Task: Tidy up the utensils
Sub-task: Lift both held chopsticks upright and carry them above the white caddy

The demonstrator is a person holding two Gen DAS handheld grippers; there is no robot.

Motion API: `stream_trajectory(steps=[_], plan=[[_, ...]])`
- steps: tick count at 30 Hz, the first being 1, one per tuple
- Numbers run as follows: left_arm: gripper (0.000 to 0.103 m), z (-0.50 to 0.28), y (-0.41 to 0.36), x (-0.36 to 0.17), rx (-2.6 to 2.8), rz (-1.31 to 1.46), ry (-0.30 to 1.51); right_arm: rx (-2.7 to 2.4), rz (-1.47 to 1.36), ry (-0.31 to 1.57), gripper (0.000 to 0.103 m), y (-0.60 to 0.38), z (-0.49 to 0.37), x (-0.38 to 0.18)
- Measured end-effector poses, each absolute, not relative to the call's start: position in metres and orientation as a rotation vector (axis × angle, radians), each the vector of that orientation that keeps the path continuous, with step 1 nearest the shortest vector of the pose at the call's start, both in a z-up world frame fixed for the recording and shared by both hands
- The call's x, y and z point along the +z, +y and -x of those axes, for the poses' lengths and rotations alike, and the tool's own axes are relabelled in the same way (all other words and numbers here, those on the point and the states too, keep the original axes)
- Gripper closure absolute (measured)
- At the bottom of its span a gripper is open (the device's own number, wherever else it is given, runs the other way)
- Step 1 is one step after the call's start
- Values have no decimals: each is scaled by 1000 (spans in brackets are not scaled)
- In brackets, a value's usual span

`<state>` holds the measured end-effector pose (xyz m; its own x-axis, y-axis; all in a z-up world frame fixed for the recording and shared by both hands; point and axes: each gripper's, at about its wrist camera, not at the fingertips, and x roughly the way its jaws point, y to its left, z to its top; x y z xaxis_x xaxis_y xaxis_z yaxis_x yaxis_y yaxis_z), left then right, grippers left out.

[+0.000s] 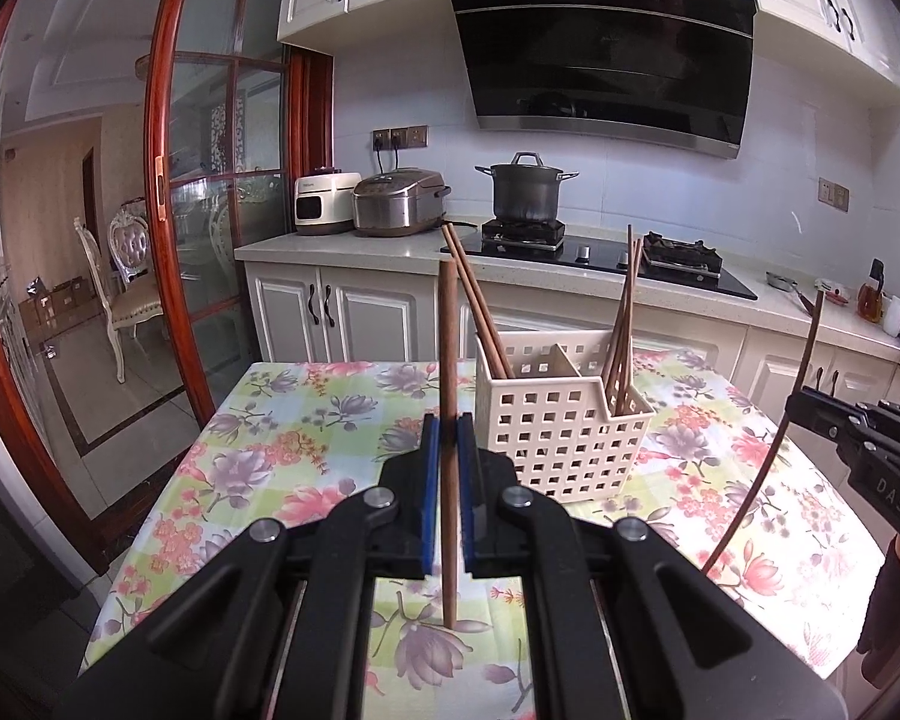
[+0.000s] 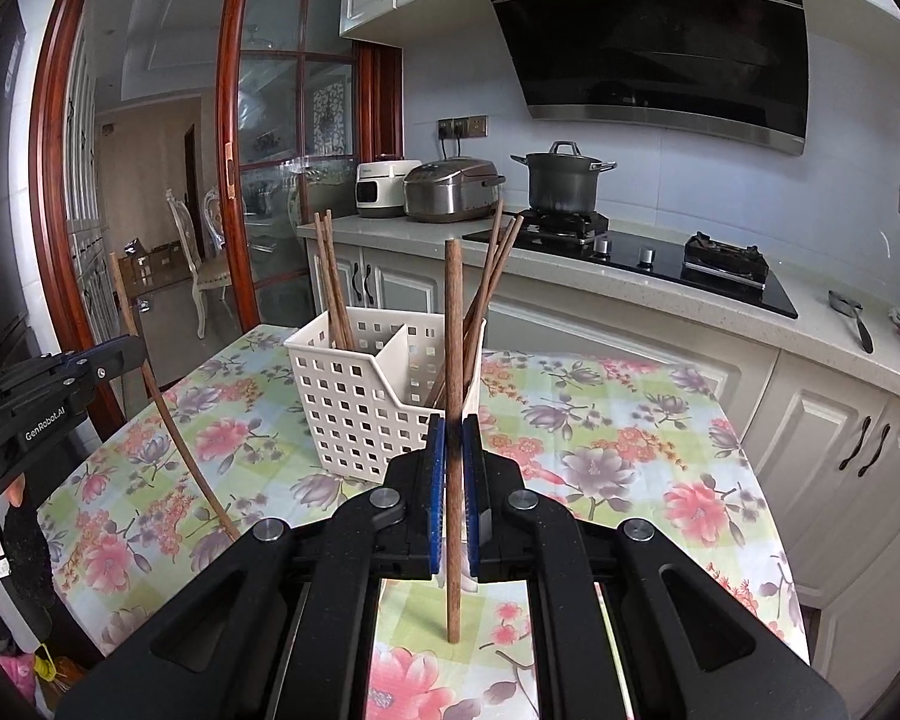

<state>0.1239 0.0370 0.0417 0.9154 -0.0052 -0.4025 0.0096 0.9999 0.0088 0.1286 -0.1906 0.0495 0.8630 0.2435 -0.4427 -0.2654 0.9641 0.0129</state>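
A white perforated basket [image 1: 561, 420] with two compartments stands on the floral table; it also shows in the right wrist view [image 2: 360, 408]. Brown chopsticks lean in both compartments [image 1: 480, 312] [image 1: 624, 324]. My left gripper [image 1: 448, 432] is shut on one upright brown chopstick [image 1: 448, 360], just left of the basket. My right gripper [image 2: 453, 438] is shut on another upright chopstick [image 2: 453, 330], in front of the basket's right compartment. Each gripper shows at the edge of the other view, the right one [image 1: 810, 408] and the left one [image 2: 126, 354].
The floral tablecloth [image 1: 282, 456] covers the table. Behind it run a counter with cabinets [image 1: 342, 306], a hob with a pot [image 1: 525, 189], a rice cooker [image 1: 399, 201] and a range hood above. A glass sliding door [image 1: 222, 198] stands at the left.
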Motion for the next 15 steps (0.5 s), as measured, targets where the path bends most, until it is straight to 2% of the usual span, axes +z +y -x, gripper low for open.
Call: stream_trajectory(steps=[15], plan=[[97,-136,22,87,-99,-40,384,281,84,411,97,-180,-151,74]])
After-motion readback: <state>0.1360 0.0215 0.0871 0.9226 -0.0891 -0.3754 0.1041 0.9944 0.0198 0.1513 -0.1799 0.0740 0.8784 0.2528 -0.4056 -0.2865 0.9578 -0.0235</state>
